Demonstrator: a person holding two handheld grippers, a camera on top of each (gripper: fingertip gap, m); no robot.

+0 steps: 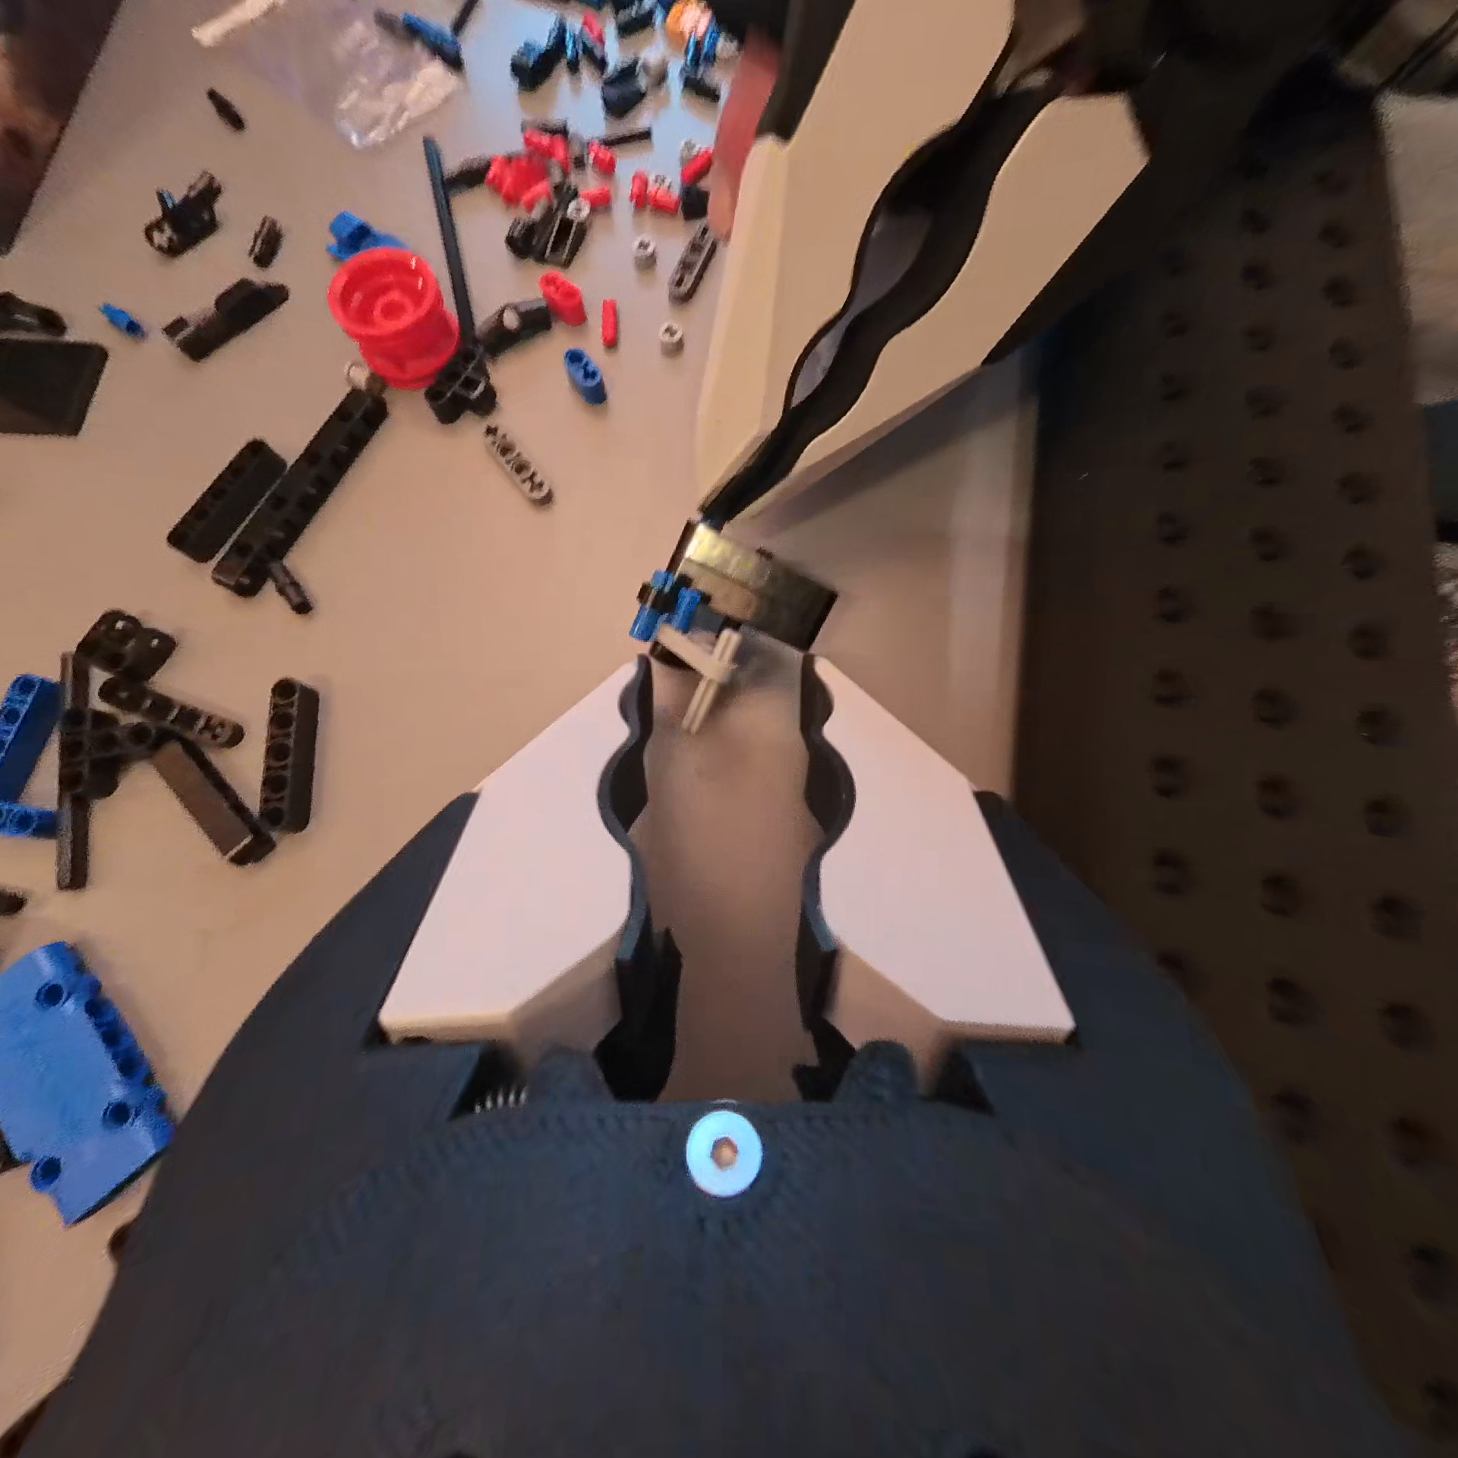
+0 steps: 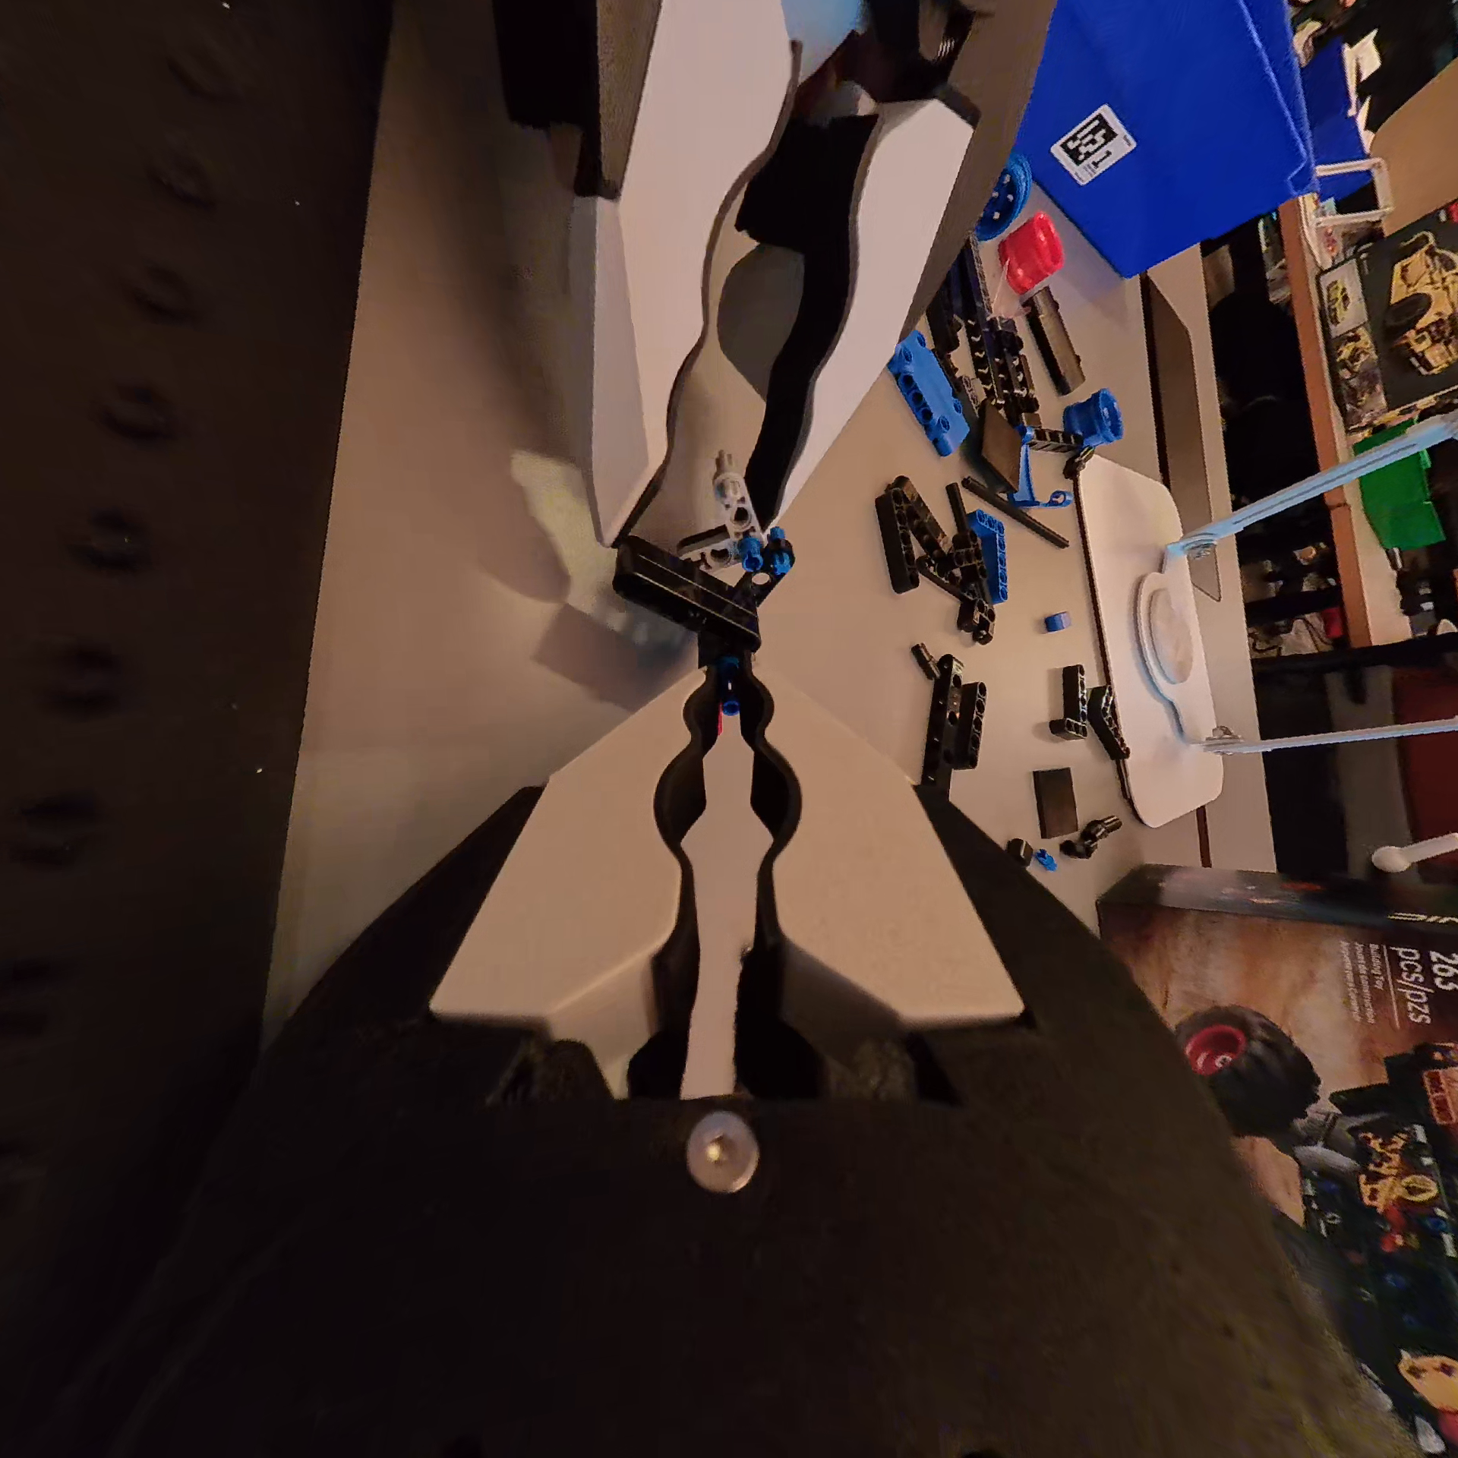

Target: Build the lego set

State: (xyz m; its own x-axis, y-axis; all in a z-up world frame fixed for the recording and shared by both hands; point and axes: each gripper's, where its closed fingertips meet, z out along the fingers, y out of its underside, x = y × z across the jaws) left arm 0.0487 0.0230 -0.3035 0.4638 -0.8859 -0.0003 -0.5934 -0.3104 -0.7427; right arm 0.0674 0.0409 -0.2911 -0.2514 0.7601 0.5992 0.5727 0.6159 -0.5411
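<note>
Right gripper: fingers nearly together, clamped on the lower end of a small black sub-assembly, with a blue pin showing between the tips.
Left gripper: fingers apart, tips just at the grey axle piece that sticks out of the sub-assembly; contact cannot be told through the motion blur.
Location of the build: held up between the two grippers, above the tan tabletop near its edge, beside the dark perforated board.
Loose stock: black beams, red wheel hub, red pins and blue panel scattered on the table, well apart from the held piece.
Risk, slip: narrow grip on one end only; likely pivot or twist of the sub-assembly under any sideways push from the left tips.
Risk, detachment: grey axle piece and blue pins seemingly only pressed in; possible pop-out if squeezed off-axis.
Risk, drop: position close to the table edge; a released part probably lost onto the board or beyond.
Risk, misjudged closing: blurred left view suggesting fast motion; possible closing on empty air or on the wrong stub.
Safeguard: slow, square approach along the axle's line before closing.
</note>
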